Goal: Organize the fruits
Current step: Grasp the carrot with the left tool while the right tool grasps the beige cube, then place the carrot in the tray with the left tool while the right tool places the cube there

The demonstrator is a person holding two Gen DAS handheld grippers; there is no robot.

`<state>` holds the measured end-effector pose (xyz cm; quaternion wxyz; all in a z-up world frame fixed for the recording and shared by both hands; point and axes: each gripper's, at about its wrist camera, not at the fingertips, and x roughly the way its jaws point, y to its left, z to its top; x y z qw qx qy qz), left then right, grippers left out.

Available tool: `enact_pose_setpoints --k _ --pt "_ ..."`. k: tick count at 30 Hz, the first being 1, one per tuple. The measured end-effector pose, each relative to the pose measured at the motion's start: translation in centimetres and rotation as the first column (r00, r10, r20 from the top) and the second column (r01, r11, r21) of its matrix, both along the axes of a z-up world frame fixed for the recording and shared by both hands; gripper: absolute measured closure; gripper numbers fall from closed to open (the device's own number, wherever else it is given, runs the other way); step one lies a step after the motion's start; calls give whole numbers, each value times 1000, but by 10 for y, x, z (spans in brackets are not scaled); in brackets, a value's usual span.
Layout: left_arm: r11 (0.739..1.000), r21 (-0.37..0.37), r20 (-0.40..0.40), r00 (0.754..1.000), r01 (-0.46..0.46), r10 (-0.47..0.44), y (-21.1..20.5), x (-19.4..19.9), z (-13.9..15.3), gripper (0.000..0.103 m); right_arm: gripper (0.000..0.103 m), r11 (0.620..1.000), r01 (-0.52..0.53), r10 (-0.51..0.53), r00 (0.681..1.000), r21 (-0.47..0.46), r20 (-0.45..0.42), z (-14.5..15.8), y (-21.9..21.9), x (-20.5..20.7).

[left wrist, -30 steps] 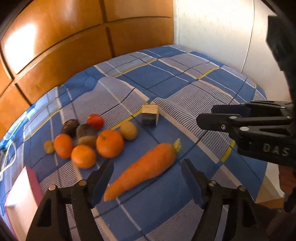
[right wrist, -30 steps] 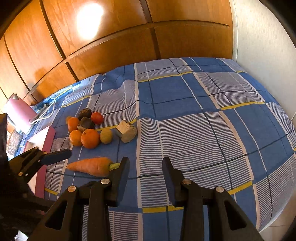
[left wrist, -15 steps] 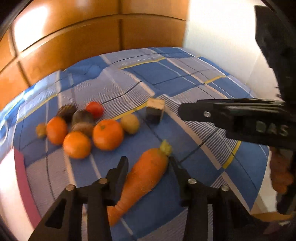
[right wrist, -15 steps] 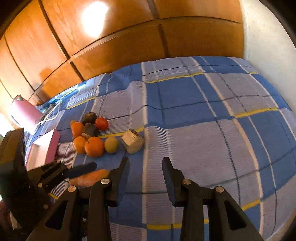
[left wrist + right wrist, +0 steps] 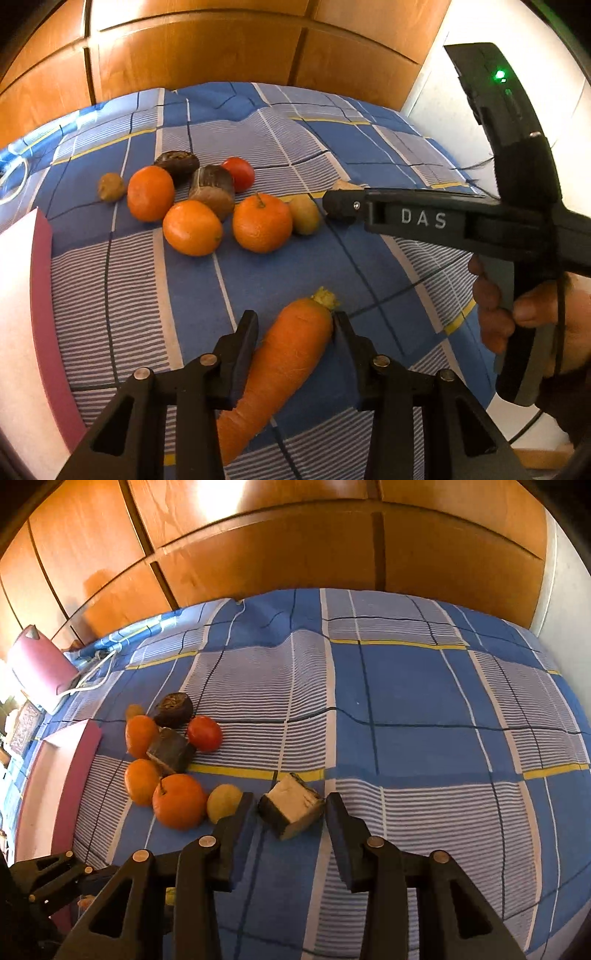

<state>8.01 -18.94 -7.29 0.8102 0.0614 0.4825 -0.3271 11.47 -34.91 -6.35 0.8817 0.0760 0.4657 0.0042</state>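
Left claw (image 5: pixel 295 325): narrow, both pads against the thick end of the carrot (image 5: pixel 284 365), just below its green stub. Grip looks made; carrot appears to rest on the bed (image 5: pixel 332 136), though the lower half is hidden behind the fingers, so lift-off cannot be ruled out.

Right claw (image 5: pixel 289 805): jaws narrow and opening slightly, straddling the cut wedge (image 5: pixel 291 808) with its pale face up. Left pad sits close to the wedge, right pad shows a thin gap; no firm press seen.

Beyond the claws: fruit pile (image 5: pixel 207 206) of oranges, a red fruit, dark pieces and a small yellow one lies further up the bed, apart from the carrot. Pink-edged tray (image 5: pixel 70 775) at the left.

Step in hand: pick-up of two strays. Next move: lift the carrot level so the tapered tip does not swing; right claw must close on the wedge without nudging the yellow fruit (image 5: pixel 225 801) beside it.

Change versus a second ago: left claw stood wide around the carrot, now closed on it. Right claw has swung from bare bedcover to the wedge.
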Motion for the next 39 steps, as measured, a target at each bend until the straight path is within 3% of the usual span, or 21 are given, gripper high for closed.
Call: enact_pose_setpoints --k 4,15,24,27,32,39 --pt "1000 -6 -5 1000 -18 18 3 -3 3 63 65 998 -29 30 1000 -51 7 1 8 -4" --pt "994 -92 34 997 -67 71 35 -15 40 69 65 999 -23 24 999 -26 29 12 8 -40" --pt "969 -133 79 973 -207 218 91 -25 71 73 65 995 -97 97 993 -10 60 22 39 -65" --pt "949 -160 82 954 -273 289 118 -26 80 73 65 988 -153 154 985 -21 76 28 60 -67" --pt "892 -232 76 907 -389 415 173 -31 96 73 65 970 -241 241 964 -7 111 45 95 -69" --pt "819 -141 110 814 -556 571 228 -31 92 72 65 916 -400 392 910 38 134 65 153 -69"
